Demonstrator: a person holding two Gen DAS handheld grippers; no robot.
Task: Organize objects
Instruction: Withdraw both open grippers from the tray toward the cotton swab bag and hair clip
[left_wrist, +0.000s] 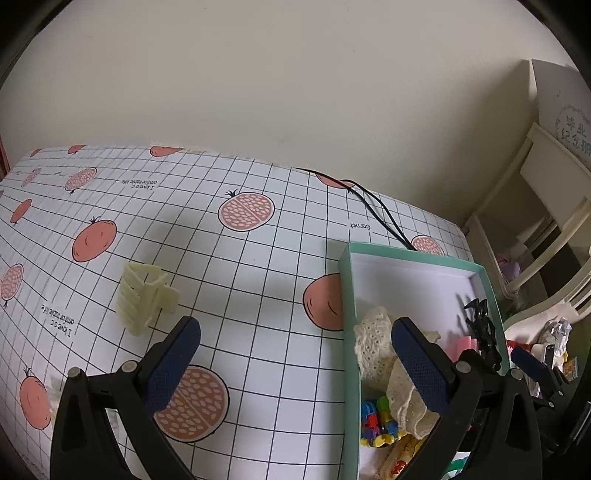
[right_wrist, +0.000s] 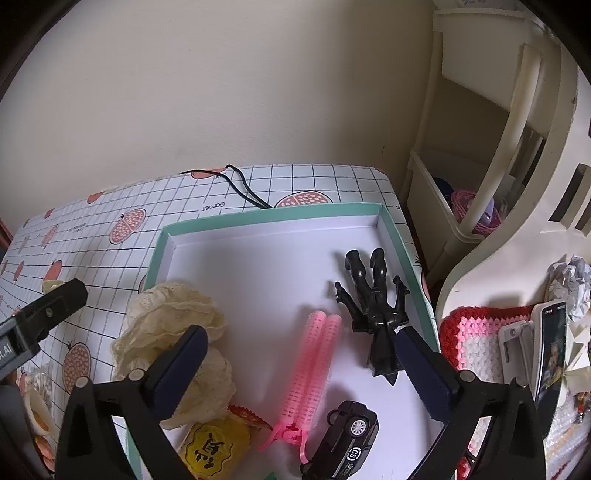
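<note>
Yellow snack packet cut off by the near edge, part under lace cloth. Toy car front cropped too. Phone screen too blurry to read.

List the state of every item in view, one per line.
left gripper: open, empty
right gripper: open, empty
cream hair claw: on the table, outside the box
teal box: lidless
black figure: lying in box
pink clip: lying in box
toy car: in box
</note>
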